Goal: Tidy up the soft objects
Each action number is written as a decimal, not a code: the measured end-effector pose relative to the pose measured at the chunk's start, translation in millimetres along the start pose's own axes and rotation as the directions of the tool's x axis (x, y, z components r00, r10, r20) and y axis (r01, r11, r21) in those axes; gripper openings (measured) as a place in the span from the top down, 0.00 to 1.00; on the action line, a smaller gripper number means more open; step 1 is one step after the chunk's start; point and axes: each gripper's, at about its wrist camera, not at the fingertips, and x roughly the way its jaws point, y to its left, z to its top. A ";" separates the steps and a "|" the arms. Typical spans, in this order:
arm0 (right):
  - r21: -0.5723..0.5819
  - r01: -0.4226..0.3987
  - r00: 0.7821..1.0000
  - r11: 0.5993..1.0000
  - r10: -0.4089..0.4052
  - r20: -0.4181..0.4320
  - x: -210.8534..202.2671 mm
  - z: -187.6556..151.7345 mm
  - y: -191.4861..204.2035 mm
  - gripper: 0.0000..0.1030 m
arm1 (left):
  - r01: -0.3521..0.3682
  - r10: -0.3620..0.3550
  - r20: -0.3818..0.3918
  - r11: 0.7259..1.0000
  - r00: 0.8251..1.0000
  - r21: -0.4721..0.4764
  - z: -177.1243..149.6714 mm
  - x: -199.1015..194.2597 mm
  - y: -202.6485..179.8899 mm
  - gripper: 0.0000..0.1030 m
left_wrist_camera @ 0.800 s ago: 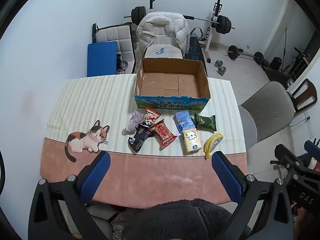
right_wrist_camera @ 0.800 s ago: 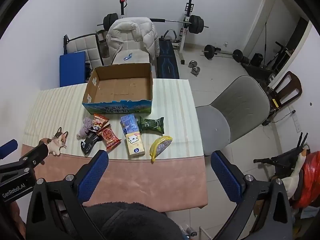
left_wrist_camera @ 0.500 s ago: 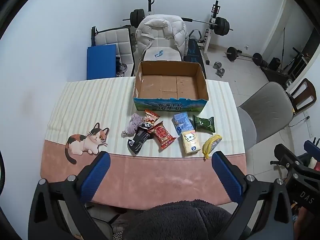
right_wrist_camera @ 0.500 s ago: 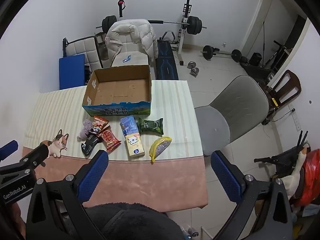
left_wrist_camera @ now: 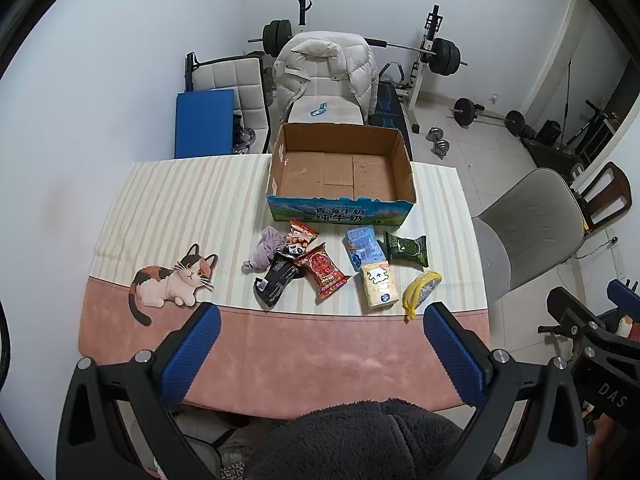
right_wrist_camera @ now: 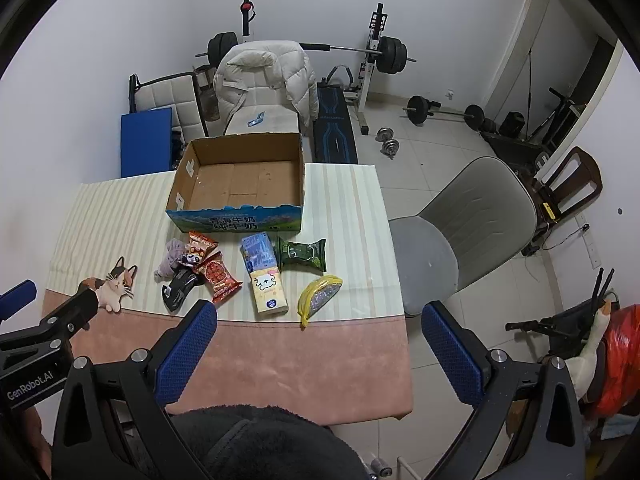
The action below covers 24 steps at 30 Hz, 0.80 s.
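Both the left gripper (left_wrist_camera: pixel 318 344) and right gripper (right_wrist_camera: pixel 318 344) hang high above the table (left_wrist_camera: pixel 280 344) with jaws spread wide and nothing between them, probably to survey before choosing. The soft packets (left_wrist_camera: pixel 326 270) lie loose at 12 o'clock, just in front of the empty cardboard box (left_wrist_camera: pixel 340 174), probably their destination.

Fingers (left_wrist_camera: pixel 188 354): blue, textured pads
Frame (right_wrist_camera: pixel 100 392): black, silver screws
Markings: "GenRobot.AI", "DAS" in white
Sleeve (left_wrist_camera: pixel 360 440): dark grey fleece
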 end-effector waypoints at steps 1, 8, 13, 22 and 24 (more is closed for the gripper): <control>0.000 0.000 1.000 1.000 0.000 0.002 -0.7 0.4 0.4 0.00 | 0.002 -0.002 0.000 1.000 1.000 -0.003 0.6 -0.2 1.0 0.00; -0.003 0.000 1.000 1.000 0.000 0.008 -1.1 1.3 3.2 0.00 | 0.004 -0.004 0.003 1.000 1.000 -0.005 -0.4 -1.5 1.8 0.00; -0.001 -0.004 1.000 1.000 0.004 0.009 -1.6 2.0 3.7 0.00 | 0.004 -0.004 0.008 1.000 1.000 -0.007 -0.9 -2.6 1.4 0.00; -0.004 -0.001 1.000 1.000 0.001 0.003 0.2 2.2 6.0 0.00 | 0.006 -0.006 0.009 1.000 1.000 -0.011 -2.7 -2.3 0.4 0.00; -0.004 -0.001 1.000 1.000 0.001 0.004 0.4 1.8 6.2 0.00 | 0.005 -0.005 0.009 1.000 1.000 -0.013 -3.2 -2.1 -0.4 0.00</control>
